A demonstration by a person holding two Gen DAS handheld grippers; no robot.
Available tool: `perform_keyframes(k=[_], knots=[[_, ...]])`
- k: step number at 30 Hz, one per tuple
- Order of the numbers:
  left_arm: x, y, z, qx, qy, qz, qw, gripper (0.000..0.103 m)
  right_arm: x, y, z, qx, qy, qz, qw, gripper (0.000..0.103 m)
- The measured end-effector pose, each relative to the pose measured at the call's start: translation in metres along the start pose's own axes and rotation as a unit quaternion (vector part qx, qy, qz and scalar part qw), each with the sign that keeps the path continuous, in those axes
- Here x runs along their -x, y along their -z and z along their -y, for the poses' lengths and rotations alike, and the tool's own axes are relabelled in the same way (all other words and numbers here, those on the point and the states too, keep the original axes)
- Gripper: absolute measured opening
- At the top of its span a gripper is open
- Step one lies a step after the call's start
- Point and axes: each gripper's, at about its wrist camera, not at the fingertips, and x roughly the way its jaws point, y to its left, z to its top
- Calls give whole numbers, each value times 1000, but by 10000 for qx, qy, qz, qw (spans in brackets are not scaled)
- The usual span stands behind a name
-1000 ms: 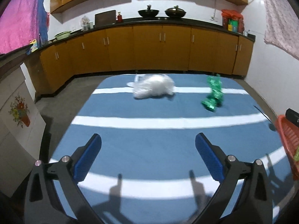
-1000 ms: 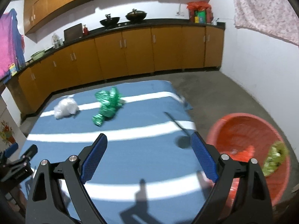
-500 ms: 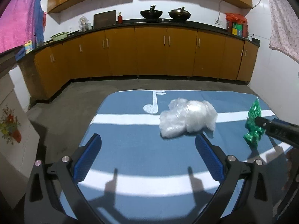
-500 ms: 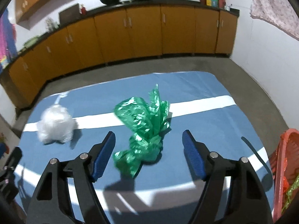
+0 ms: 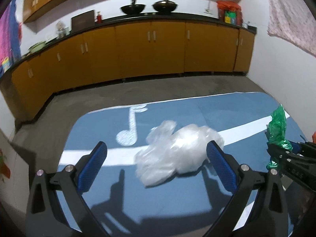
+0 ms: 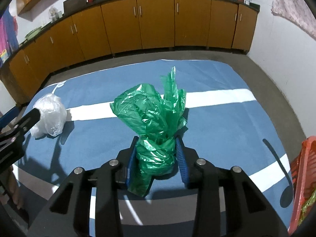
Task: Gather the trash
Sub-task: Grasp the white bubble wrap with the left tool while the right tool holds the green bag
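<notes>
1. A blue mat [image 5: 102, 179] with white stripes and a white music note [image 5: 129, 132] lies on the grey concrete floor [image 5: 122, 92].
2. Orange-brown cabinets [image 5: 150, 53] run along the walls under a black countertop [image 5: 177, 16].
3. Two black woks [image 5: 132, 8] stand on the countertop, next to each other.
4. A small red bottle [image 5: 99, 17] stands beside a dark board [image 5: 83, 20].
5. A pale patterned cloth [image 5: 290, 13] hangs on the right wall.
6. A pink and blue cloth [image 5: 7, 37] hangs at the left.

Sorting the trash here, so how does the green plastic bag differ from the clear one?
The green plastic bag is tinted and clamped upright in the right gripper; the clear plastic bag is colourless, slumped on the blue mat, between the left gripper's open jaws. Both are crumpled.
</notes>
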Motion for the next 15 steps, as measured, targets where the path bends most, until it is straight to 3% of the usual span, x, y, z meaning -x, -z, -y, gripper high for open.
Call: perform_keyframes(k=[4, 10, 12, 14, 15], knots=[[-15, -11, 15, -315, 52, -28, 9995, 99, 3, 0, 8, 4, -78, -3, 10000, 37], [-42, -16, 20, -403, 444, -497, 9970, 97, 5, -1, 16, -17, -137, 25, 9999, 37], [-43, -14, 20, -415, 526, -509, 9965, 89, 6, -1, 19, -58, -149, 31, 9999, 38], [-47, -13, 23, -452, 663, -597, 9950, 67, 8, 1, 21, -68, -154, 37, 9999, 38], [-49, -13, 24, -455, 721, -652, 9942, 63, 9, 2, 21, -59, -148, 42, 9999, 38]])
